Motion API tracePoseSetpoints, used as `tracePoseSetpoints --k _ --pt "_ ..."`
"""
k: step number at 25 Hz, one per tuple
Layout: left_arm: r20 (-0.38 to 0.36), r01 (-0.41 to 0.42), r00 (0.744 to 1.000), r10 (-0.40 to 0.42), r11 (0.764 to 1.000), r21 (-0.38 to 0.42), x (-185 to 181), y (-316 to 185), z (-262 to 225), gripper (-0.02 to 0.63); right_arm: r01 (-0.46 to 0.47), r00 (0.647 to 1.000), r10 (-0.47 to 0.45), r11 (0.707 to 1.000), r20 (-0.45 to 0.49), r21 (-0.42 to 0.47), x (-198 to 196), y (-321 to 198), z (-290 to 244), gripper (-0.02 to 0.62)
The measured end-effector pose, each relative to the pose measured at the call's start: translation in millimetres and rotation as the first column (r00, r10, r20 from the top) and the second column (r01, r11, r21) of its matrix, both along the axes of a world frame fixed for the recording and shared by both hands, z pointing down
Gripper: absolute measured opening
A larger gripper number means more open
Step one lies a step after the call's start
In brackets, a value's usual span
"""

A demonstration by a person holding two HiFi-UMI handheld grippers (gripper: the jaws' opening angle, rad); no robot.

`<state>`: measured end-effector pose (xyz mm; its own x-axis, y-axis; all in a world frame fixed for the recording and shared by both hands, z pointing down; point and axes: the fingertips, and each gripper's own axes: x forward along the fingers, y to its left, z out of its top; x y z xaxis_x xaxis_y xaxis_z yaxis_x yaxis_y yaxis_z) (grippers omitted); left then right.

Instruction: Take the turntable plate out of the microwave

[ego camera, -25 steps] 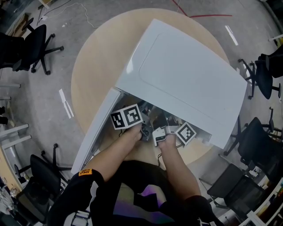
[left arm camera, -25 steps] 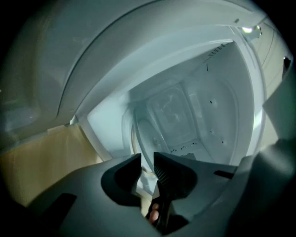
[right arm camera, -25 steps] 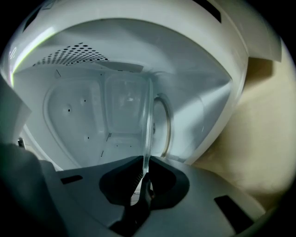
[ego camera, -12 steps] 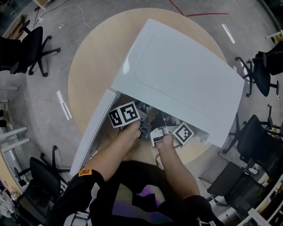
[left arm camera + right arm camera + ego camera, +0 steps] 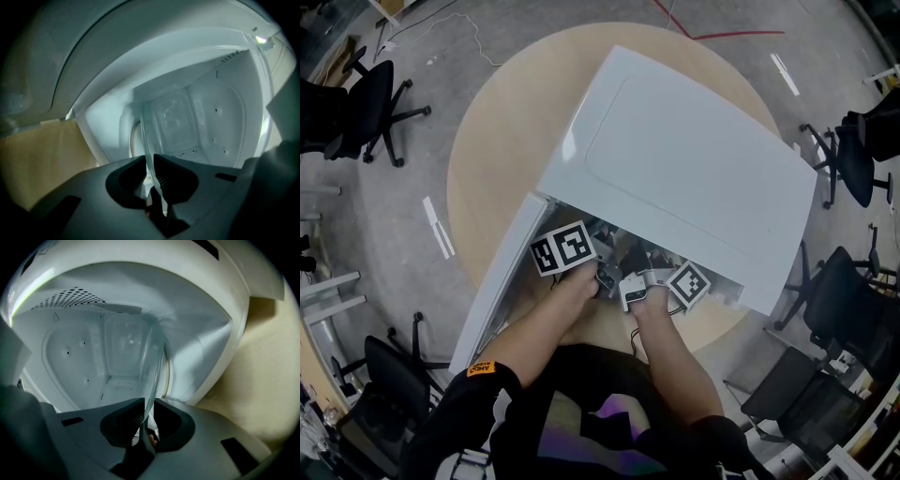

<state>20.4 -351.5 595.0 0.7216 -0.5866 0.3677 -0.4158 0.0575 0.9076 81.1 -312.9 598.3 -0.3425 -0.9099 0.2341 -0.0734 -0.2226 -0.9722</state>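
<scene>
The white microwave (image 5: pixel 694 159) stands on a round wooden table (image 5: pixel 502 141) with its door (image 5: pixel 502 281) swung open to the left. Both hands reach into its mouth, and its top hides the jaws in the head view. In the left gripper view the clear glass turntable plate (image 5: pixel 171 117) stands edge-on inside the cavity, and my left gripper (image 5: pixel 151 174) is shut on its rim. From the other side my right gripper (image 5: pixel 146 420) is shut on the same plate (image 5: pixel 152 362). The plate looks lifted and tilted inside the white cavity.
The open door flanks my left arm. The cavity walls (image 5: pixel 75 357) close in around the plate. Bare tabletop (image 5: pixel 42 154) shows just outside the microwave's mouth. Office chairs (image 5: pixel 366 103) ring the table, and a red cable (image 5: pixel 722 33) lies on the floor behind it.
The head view shifts a little. Both grippers stay at the microwave's mouth in nearly the same place, with no clear movement of the plate.
</scene>
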Motion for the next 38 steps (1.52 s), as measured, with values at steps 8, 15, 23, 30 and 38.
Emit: tracePoseSetpoints --k 8,15,23,30,38 --pt "-0.032 -0.013 0.999 0.013 1.0 0.003 3 5 -8 0.095 -0.001 0.999 0.002 1.0 -0.036 0.027 6 -2 -6 0.055" --pt "-0.078 0.009 0.997 -0.007 1.0 0.02 0 9 -20 0.097 0.003 0.996 0.005 0.996 -0.089 0.089 3 1 -26 0.06" --pt "-0.105 0.026 0.994 -0.021 0.999 0.044 -4 20 -35 0.103 0.006 0.993 0.008 0.993 -0.119 0.118 -1 13 -42 0.067" --pt "-0.121 0.031 0.992 -0.022 0.997 0.076 -14 40 -50 0.104 0.018 0.986 0.005 0.99 -0.164 0.14 -9 33 -55 0.071" --pt "-0.153 0.022 0.988 -0.005 0.993 0.113 -26 77 -81 0.106 0.017 0.981 0.021 0.98 -0.193 0.196 -24 70 -88 0.074"
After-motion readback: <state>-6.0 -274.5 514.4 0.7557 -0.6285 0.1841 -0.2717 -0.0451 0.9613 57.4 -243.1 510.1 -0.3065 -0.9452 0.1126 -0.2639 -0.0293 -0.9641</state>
